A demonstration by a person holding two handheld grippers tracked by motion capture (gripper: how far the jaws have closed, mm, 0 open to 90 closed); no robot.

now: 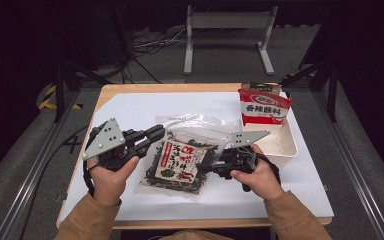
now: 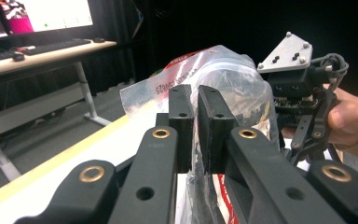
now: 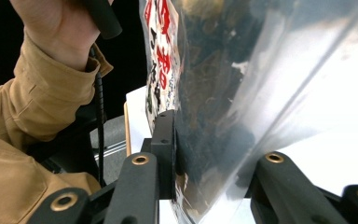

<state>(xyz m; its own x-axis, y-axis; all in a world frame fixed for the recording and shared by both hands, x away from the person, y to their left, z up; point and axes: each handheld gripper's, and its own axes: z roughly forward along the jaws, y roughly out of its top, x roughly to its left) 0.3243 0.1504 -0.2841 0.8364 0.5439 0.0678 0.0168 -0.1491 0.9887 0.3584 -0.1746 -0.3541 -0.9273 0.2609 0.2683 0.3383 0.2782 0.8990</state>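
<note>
Centrally on the white-covered desk (image 1: 130, 107), a clear plastic bag of dark dried seaweed (image 1: 180, 160) with a red-and-white label is held between the two grippers. The left gripper (image 1: 155, 135) comes in from the left, and its jaws are pinched together on the bag's left edge; in the left gripper view the clear film is squeezed in the narrow slit between them. The right gripper (image 1: 206, 166) has hold of the bag's right side, with the film clamped between its jaws in the right gripper view. To the far right sits a white tray (image 1: 285, 145), and a red-and-white packet (image 1: 263, 106) stands in its far end. A person's hands in tan sleeves (image 1: 87, 217) hold both grippers.
</note>
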